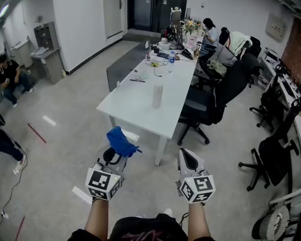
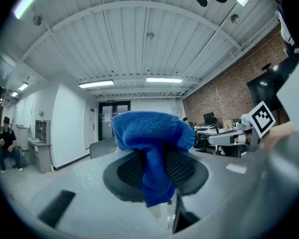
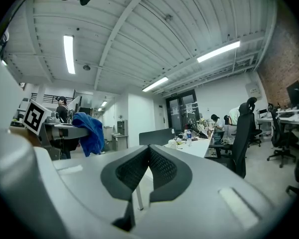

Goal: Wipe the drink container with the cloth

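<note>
The drink container (image 1: 157, 95), a tall pale tumbler, stands upright near the middle of the long white table (image 1: 135, 112), well ahead of both grippers. My left gripper (image 1: 116, 151) is shut on a blue cloth (image 1: 121, 141), which bunches over its tips. In the left gripper view the cloth (image 2: 152, 133) is pinched between the black pads (image 2: 127, 171) and hangs down in front. My right gripper (image 1: 187, 156) is held level beside the left one, shut and empty, and its pads (image 3: 162, 168) meet in the right gripper view. That view also shows the cloth (image 3: 89, 133) at the left.
Black office chairs (image 1: 210, 102) line the table's right side, and more chairs (image 1: 271, 159) stand at the far right. The table's far end holds clutter (image 1: 163, 54), with a person seated there. A grey partition (image 1: 125, 64) flanks its left. Another person (image 1: 10, 77) sits by the left wall.
</note>
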Tool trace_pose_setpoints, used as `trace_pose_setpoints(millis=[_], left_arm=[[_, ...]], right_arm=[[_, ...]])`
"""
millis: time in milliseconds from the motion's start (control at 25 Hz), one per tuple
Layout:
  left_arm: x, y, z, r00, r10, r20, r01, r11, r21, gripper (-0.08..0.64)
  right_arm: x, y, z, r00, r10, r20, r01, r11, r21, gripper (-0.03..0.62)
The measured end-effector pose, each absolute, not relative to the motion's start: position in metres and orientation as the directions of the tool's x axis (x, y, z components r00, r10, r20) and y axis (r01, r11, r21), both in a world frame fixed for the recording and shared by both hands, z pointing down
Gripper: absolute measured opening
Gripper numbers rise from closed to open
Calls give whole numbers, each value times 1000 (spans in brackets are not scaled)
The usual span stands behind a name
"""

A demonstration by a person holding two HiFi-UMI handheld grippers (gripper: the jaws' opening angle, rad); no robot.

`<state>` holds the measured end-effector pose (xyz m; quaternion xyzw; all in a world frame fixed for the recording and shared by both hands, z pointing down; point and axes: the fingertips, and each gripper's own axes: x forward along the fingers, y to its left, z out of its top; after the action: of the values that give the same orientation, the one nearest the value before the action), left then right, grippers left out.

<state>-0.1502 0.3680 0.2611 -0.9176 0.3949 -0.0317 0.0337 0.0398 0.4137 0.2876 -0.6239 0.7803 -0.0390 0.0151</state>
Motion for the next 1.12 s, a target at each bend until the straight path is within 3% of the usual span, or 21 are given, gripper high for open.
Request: trace_pose_setpoints(millis=[1120], left_arm=[[-148,340,275,685,-726,55,-718,-687,-114,101]], right_arm=[[58,385,319,-237,-971,28,-963,230,-141,6]])
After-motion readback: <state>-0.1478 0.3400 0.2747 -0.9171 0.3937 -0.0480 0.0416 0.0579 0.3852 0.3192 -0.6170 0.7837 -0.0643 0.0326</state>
